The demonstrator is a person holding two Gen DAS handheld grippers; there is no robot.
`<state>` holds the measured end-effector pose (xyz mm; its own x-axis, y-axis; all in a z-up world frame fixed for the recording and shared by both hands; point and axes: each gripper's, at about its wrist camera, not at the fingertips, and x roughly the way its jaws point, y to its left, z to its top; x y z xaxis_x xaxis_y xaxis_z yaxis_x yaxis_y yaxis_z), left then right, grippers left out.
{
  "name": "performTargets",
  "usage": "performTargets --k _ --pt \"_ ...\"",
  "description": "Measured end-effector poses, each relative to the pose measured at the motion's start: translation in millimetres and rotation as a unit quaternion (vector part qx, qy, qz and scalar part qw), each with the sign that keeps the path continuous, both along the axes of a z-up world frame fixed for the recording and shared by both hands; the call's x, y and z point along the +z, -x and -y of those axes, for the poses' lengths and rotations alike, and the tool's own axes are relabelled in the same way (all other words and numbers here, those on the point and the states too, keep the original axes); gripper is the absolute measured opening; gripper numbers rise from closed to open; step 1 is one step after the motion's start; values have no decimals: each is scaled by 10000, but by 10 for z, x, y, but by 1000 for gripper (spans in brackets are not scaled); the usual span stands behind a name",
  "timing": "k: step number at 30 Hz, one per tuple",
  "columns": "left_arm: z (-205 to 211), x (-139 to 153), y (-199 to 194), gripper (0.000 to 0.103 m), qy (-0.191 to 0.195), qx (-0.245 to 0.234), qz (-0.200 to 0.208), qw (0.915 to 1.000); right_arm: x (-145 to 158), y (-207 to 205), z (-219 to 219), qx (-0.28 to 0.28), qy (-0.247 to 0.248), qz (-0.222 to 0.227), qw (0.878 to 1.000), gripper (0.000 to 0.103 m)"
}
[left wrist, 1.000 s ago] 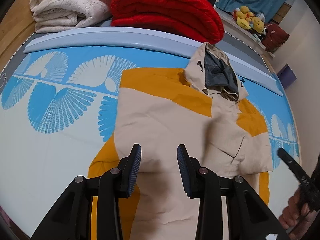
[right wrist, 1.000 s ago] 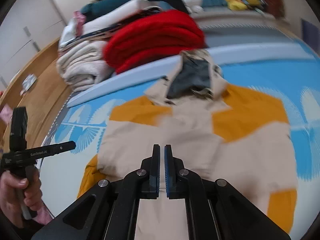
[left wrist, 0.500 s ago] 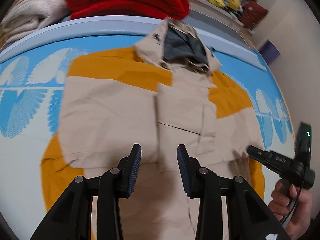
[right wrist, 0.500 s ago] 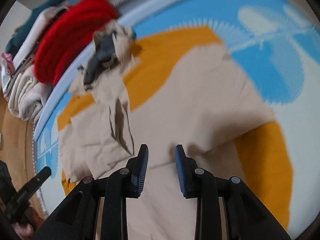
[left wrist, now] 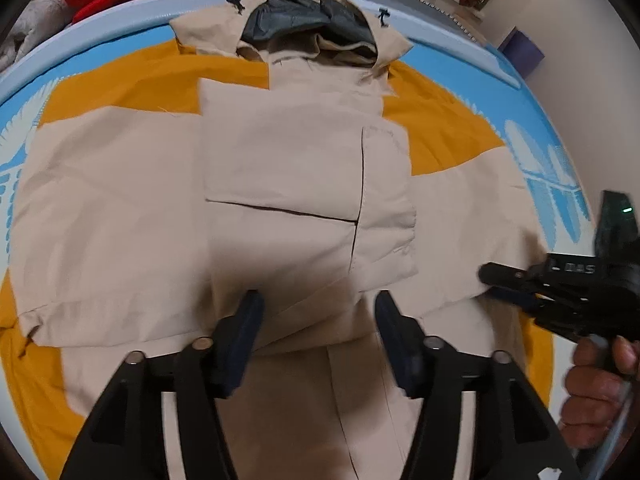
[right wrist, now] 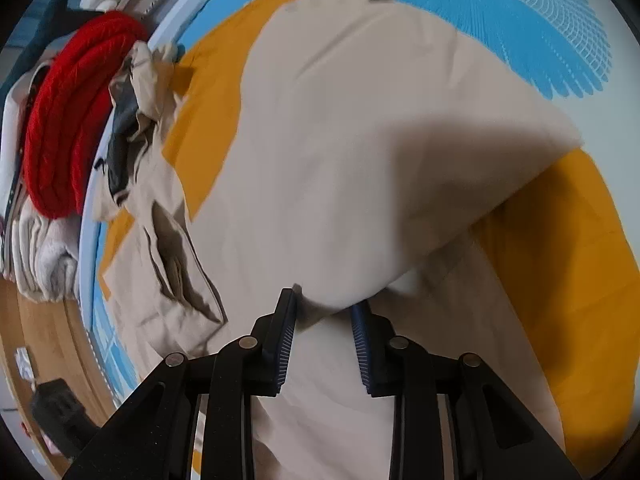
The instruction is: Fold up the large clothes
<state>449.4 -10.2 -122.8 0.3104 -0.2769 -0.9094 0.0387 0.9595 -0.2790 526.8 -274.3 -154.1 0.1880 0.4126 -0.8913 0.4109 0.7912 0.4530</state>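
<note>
Jacket: the beige-and-mustard hooded jacket [left wrist: 304, 184] is lying spread flat, front up, on the blue-and-white patterned bed cover [left wrist: 552, 168], its hood [left wrist: 304, 24] pointing toward the red blanket [right wrist: 60, 120].
Sleeves: both are lying folded in across the chest, cuffs meeting near the middle, below the hood.
Handling: it is looking light, limp and thin; I judge it will be sagging and sliding wherever it is lifted, not holding a crease by itself.
Where to grip: the doubled sleeve edges and the hem, on the side away from the hood, are offering the firmest bite.
Left tool [left wrist: 316, 332]: it is hovering wide open over the lower chest, below the hood, gripping nothing.
Right tool [right wrist: 324, 332]: it is standing partly open at a raised fold of beige cloth; the cloth is reaching between its jaws, which are not closing on it.
Textures: the shell is looking like smooth, matte woven fabric with stitched seams; the hood lining is looking dark grey and faintly shiny.
Nearby: cream folded bedding [right wrist: 44, 264] is lying stacked beside the red blanket.
</note>
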Motion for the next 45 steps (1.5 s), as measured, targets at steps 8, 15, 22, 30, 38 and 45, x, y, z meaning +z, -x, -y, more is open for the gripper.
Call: performTargets --k 8,15,22,30,38,45 --pt "106 -148 -9 43 -1052 -31 -86 9944 70 -22 18 -89 -314 209 9992 4" --pt "-1126 435 95 33 -93 2175 -19 9760 27 -27 54 -184 -202 121 9996 3" --pt "-1980 453 254 34 916 2889 -436 9520 136 -50 -28 -64 49 145 9999 10" --pt "-2633 400 423 35 1374 3896 -603 9087 280 82 -146 -13 508 170 9986 18" --pt "-2349 125 256 33 1532 3166 -1041 9303 753 129 -398 490 1037 1233 9857 18" --pt "-2169 111 184 0 1321 2882 -916 9440 635 -127 -206 513 581 1132 9905 18"
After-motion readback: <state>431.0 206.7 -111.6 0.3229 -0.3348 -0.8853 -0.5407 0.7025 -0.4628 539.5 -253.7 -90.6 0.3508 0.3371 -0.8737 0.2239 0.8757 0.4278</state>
